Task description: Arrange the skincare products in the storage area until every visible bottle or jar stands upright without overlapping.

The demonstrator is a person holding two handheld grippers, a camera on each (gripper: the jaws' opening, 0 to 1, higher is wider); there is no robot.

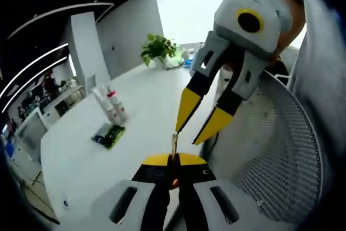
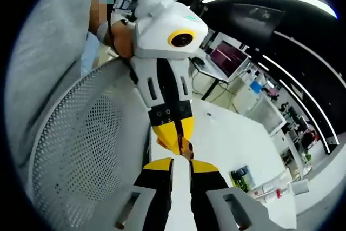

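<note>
Bottles (image 1: 111, 105) upright, white, red-capped

Open office: desks with monitors (image 2: 227, 58), ceiling strip lights (image 1: 38, 60).

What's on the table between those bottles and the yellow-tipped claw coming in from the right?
In the left gripper view, only bare white table lies between the bottles and the right hand-held gripper.
</note>
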